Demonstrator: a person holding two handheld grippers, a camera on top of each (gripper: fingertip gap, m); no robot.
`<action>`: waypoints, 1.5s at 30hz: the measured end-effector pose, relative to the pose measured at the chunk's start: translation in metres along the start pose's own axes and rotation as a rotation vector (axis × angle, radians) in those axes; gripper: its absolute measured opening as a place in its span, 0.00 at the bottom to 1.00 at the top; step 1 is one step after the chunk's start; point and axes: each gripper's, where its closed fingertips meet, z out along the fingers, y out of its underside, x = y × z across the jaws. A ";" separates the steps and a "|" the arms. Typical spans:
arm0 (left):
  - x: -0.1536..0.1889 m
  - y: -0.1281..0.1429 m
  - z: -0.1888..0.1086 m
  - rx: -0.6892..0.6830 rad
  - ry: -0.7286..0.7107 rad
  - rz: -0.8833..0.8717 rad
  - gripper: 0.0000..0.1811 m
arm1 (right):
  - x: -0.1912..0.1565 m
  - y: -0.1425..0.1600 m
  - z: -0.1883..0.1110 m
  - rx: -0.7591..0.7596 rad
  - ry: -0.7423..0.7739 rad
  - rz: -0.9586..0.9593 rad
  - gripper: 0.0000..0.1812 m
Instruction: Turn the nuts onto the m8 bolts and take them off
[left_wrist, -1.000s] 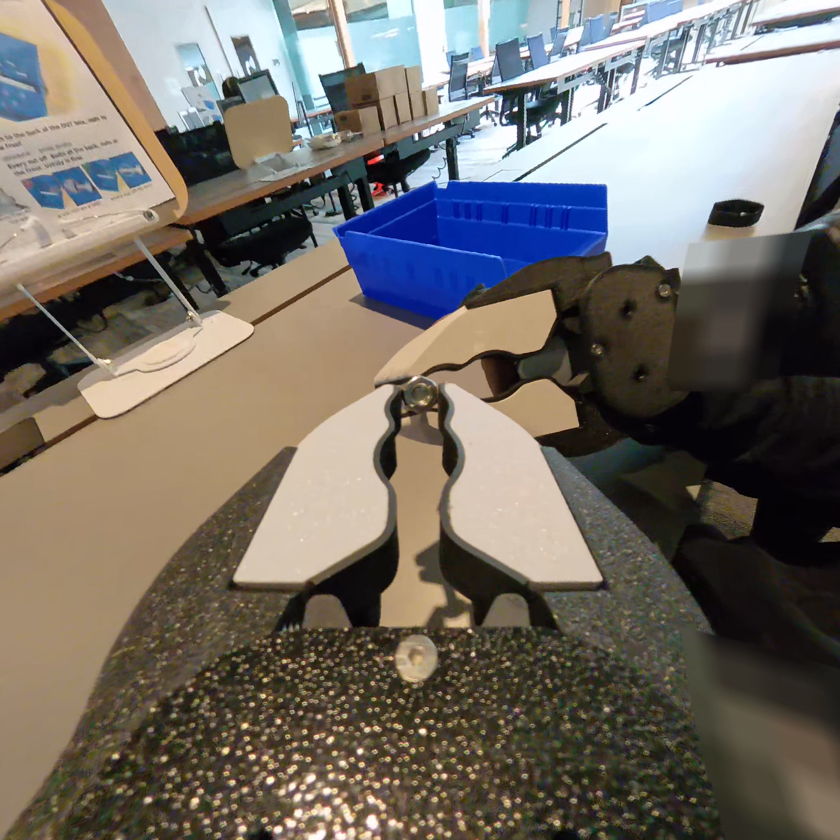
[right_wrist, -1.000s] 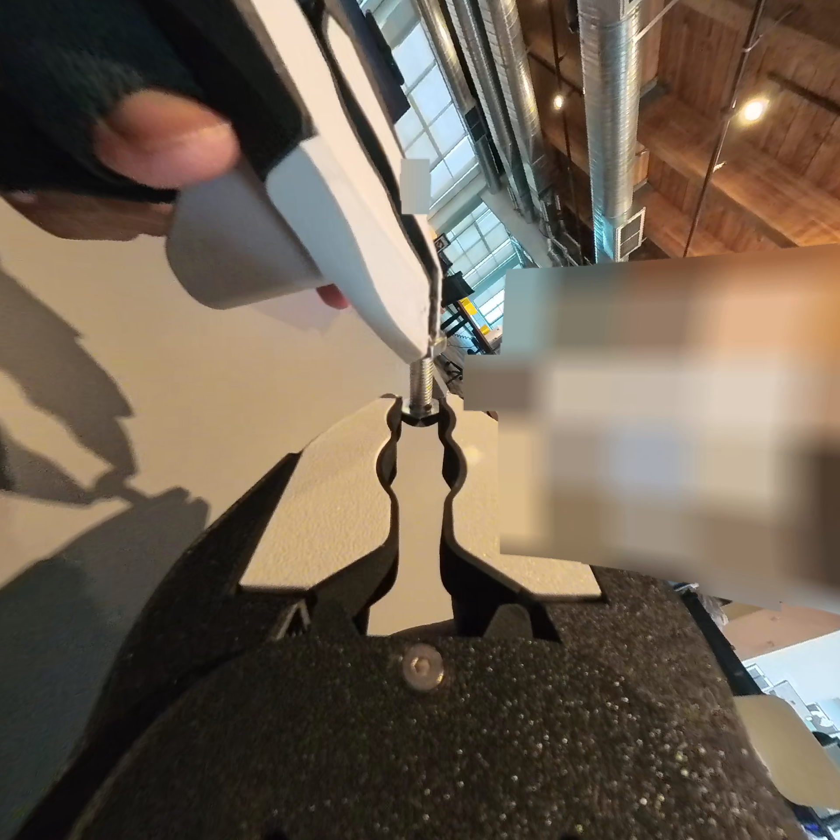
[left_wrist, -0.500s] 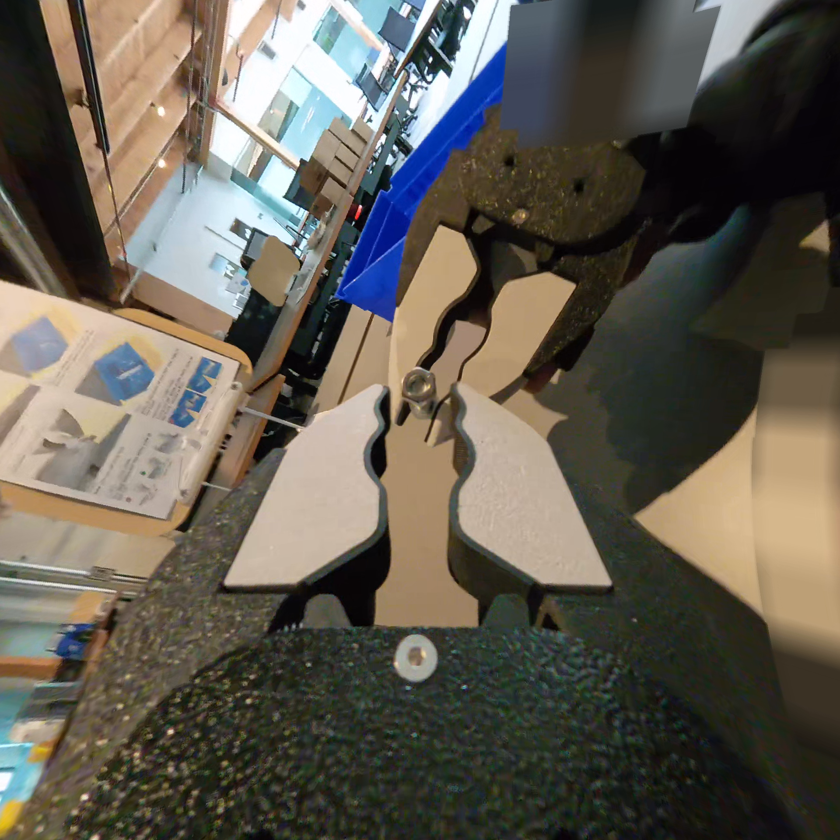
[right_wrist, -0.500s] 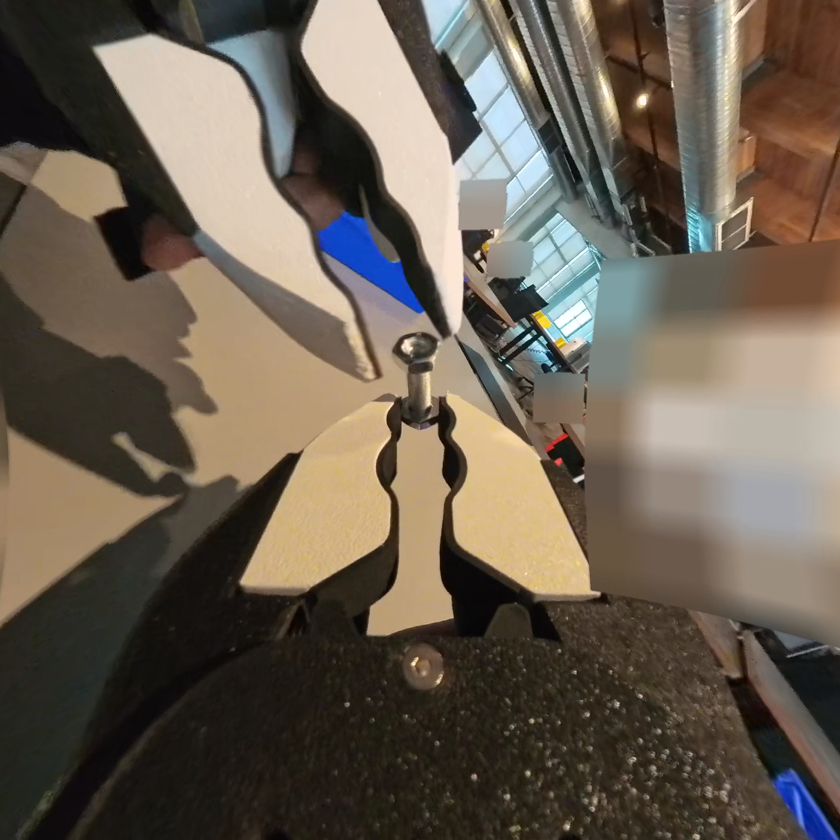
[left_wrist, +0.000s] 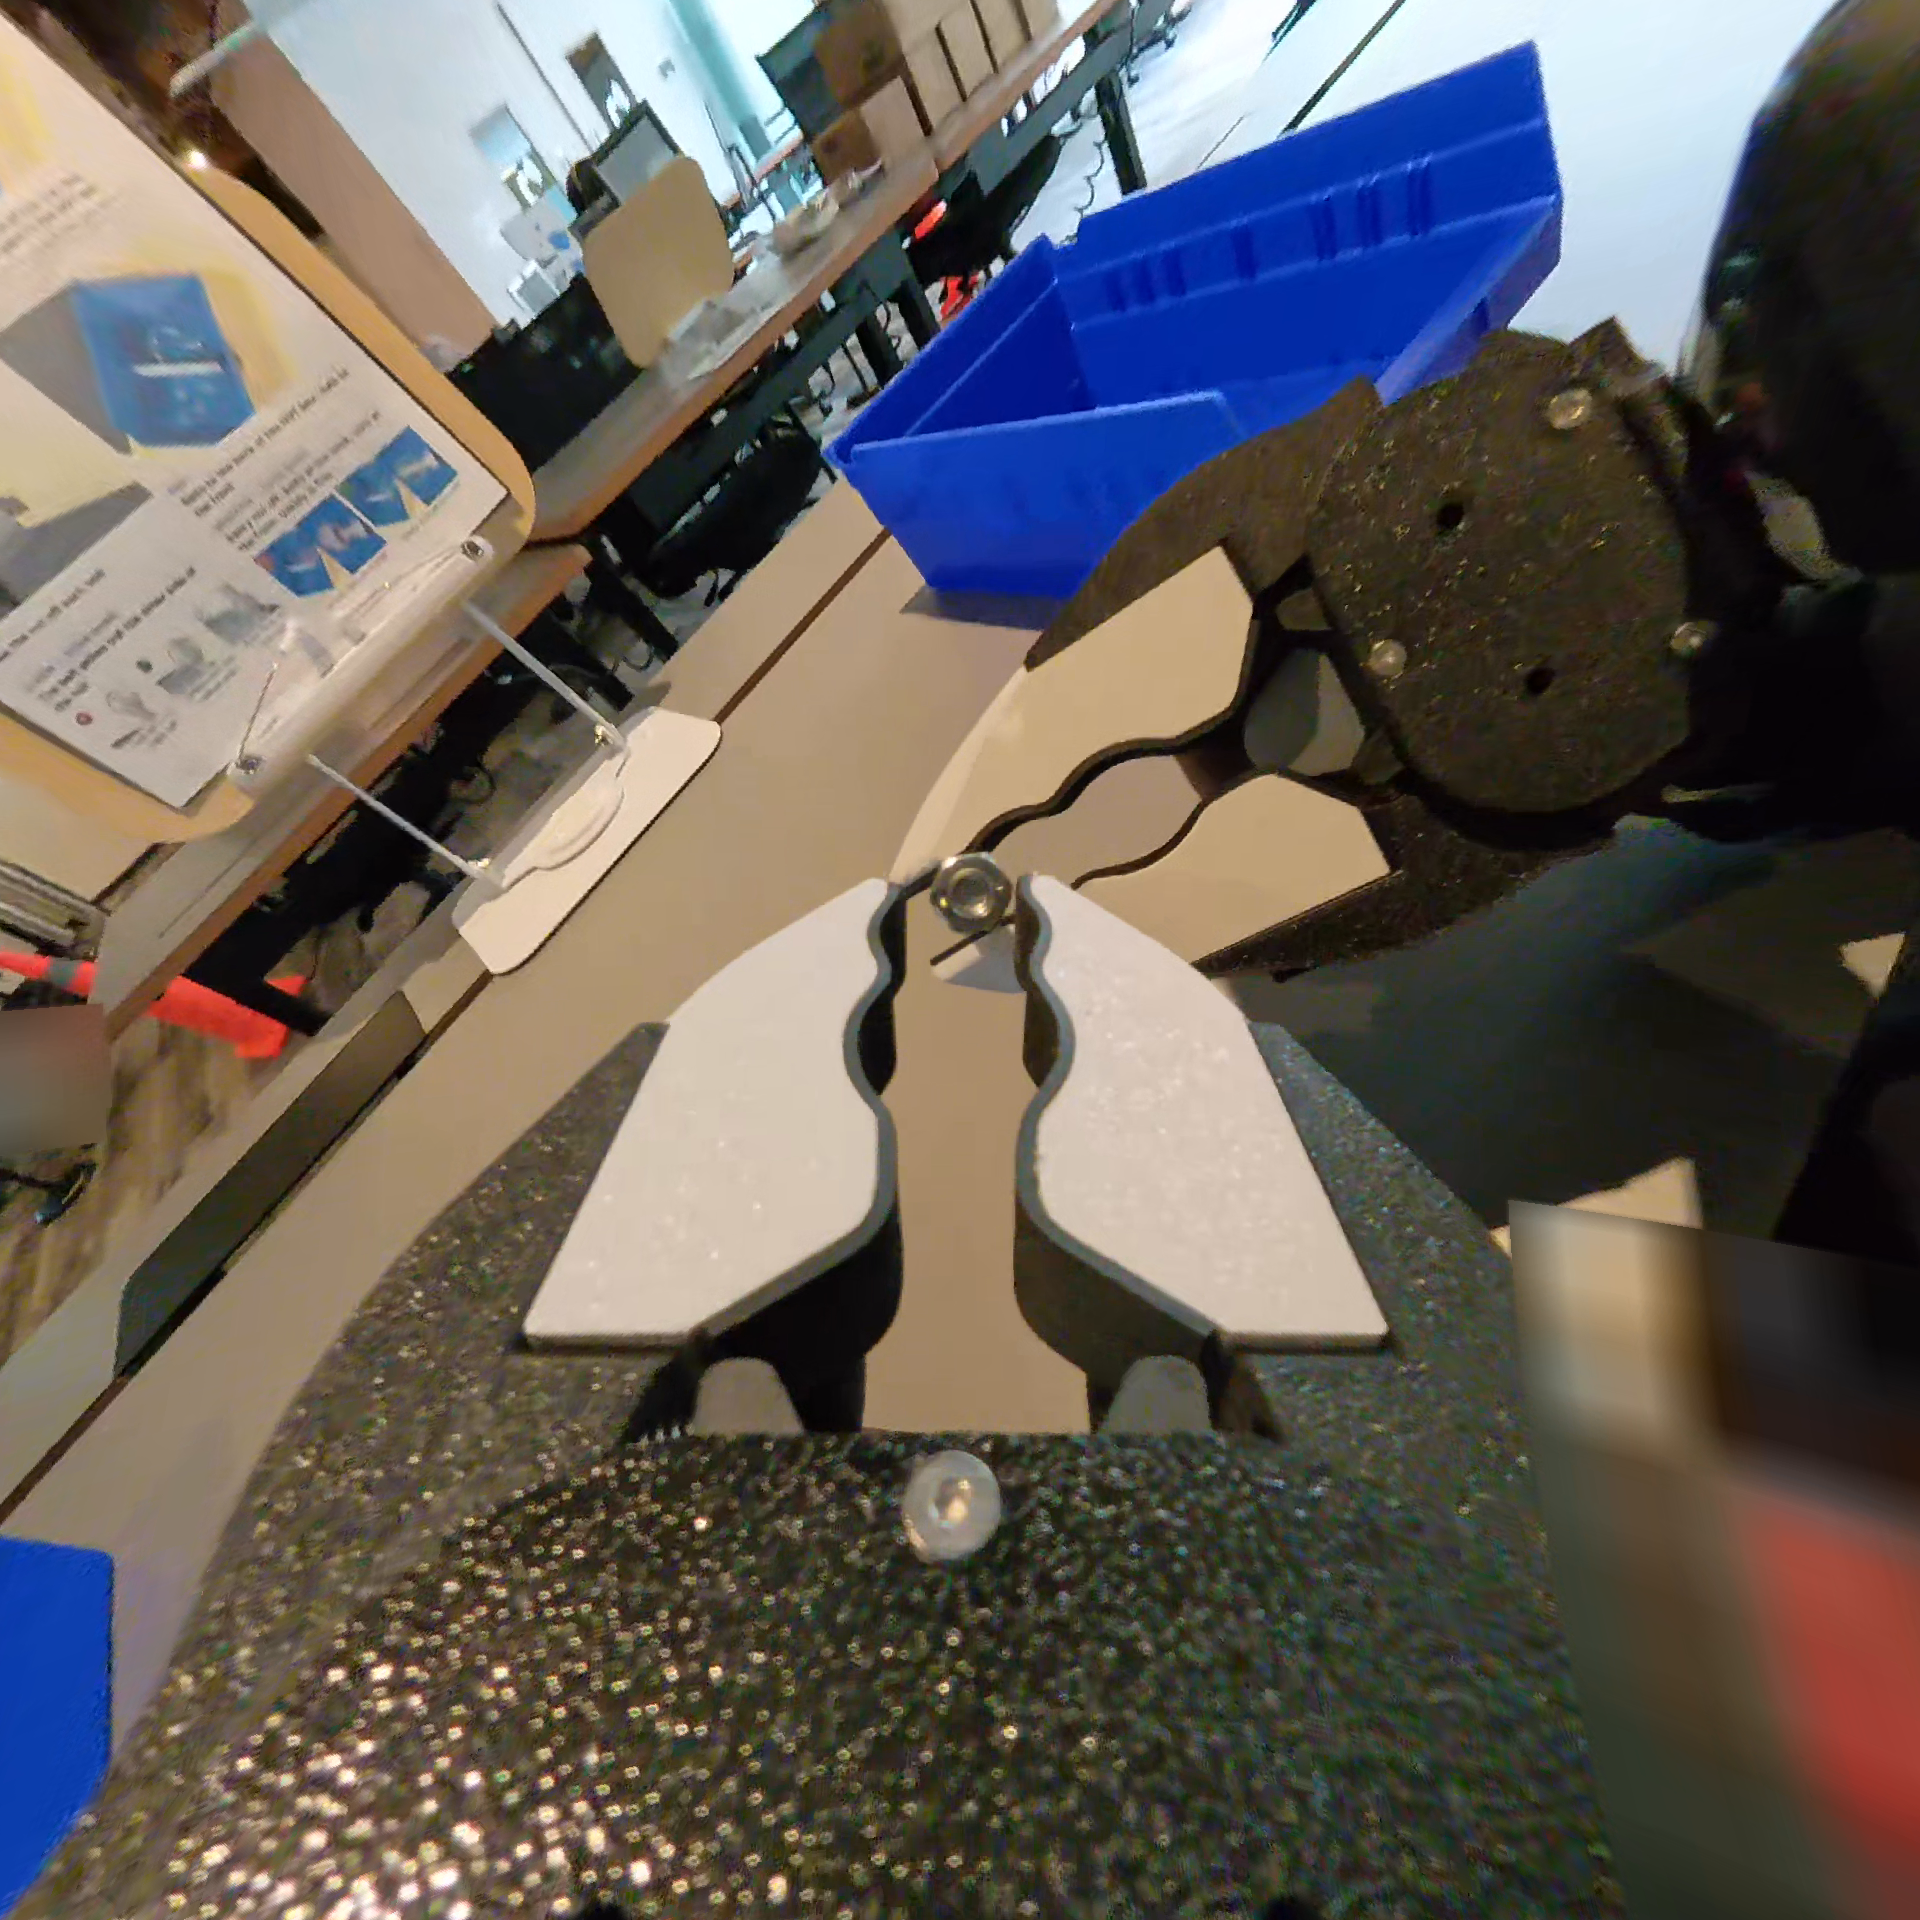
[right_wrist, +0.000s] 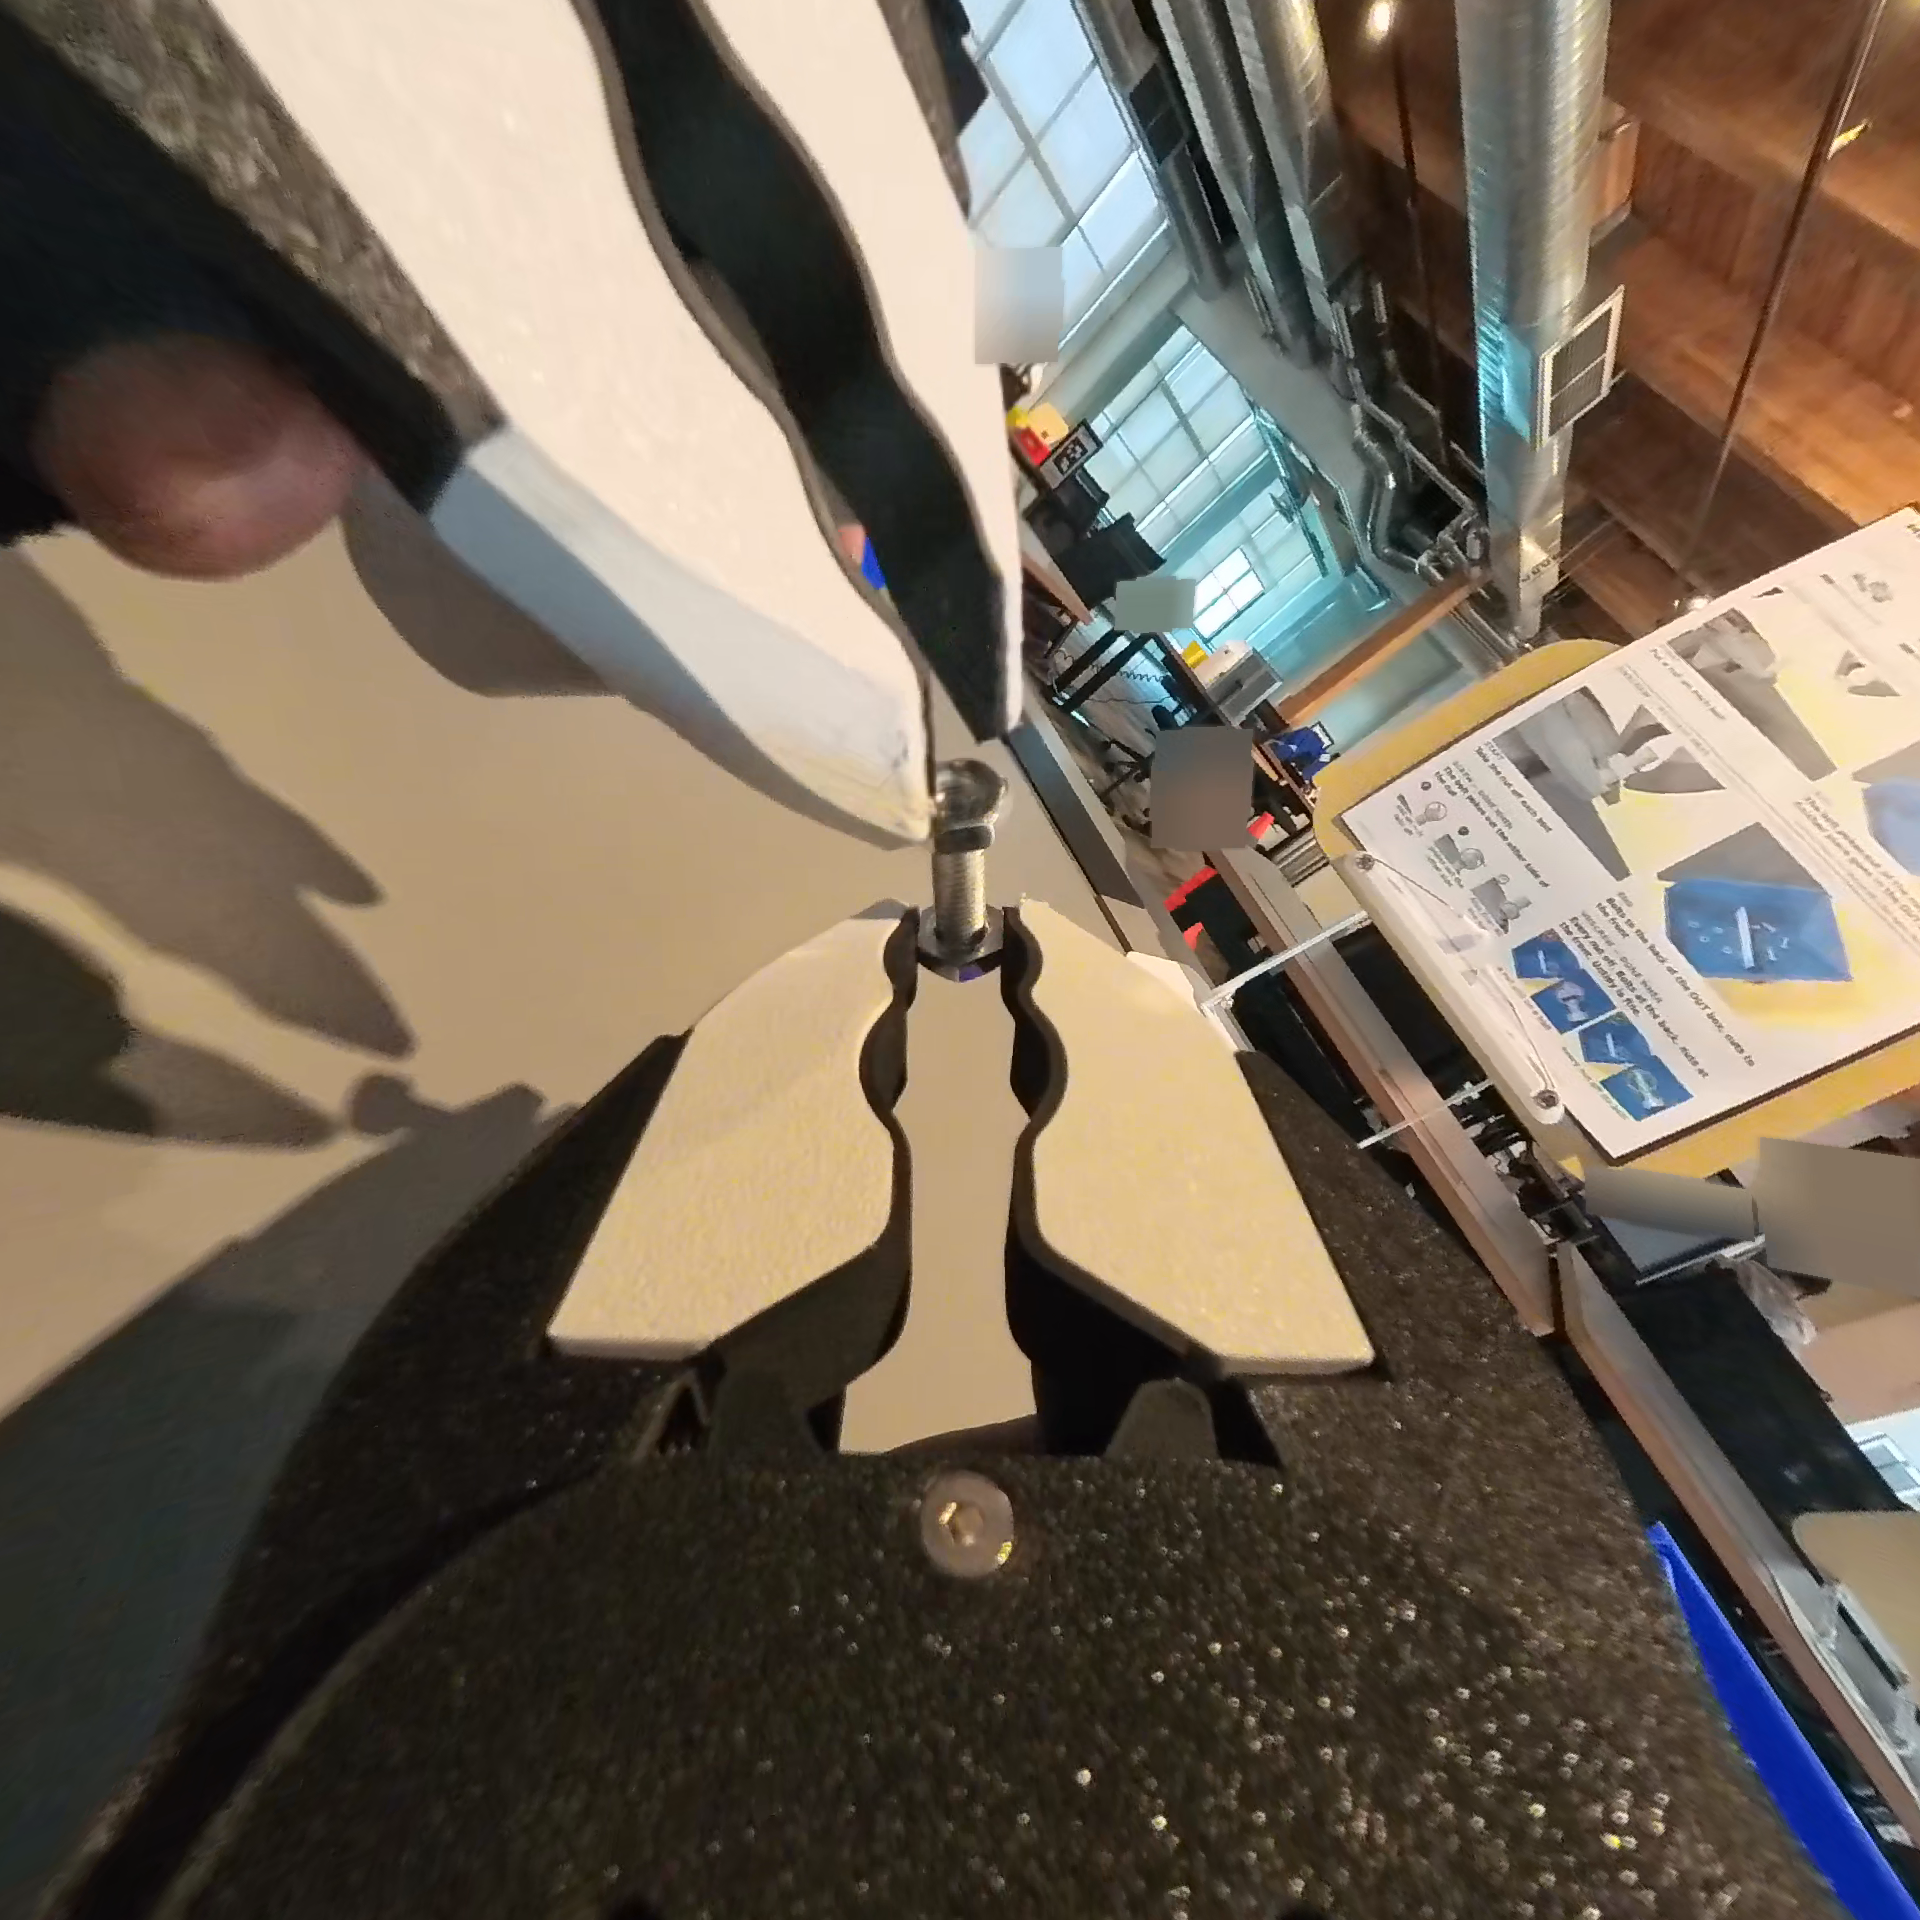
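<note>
Nut (right_wrist: 954, 943) sits low on the bolt (right_wrist: 958, 871) thread, clamped between the right gripper (right_wrist: 960, 935) fingertips; the left gripper (left_wrist: 966, 902) is closed about the bolt head. Judged from this, turning is mid-way and the direction cannot be told. Blue bin (left_wrist: 1195, 364) and instruction board (left_wrist: 208, 436) stand well apart on the table (left_wrist: 727, 831); nothing obstructs.
</note>
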 end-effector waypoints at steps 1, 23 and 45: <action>-0.001 0.001 0.001 -0.009 -0.011 0.000 0.11 | 0.000 0.000 0.000 -0.001 0.000 0.002 0.08; 0.005 0.011 -0.001 0.118 0.052 0.459 0.14 | -0.016 -0.001 0.003 0.012 -0.088 -0.004 0.08; 0.008 0.015 0.001 0.114 0.118 0.424 0.08 | -0.018 0.002 0.003 0.008 -0.121 0.025 0.08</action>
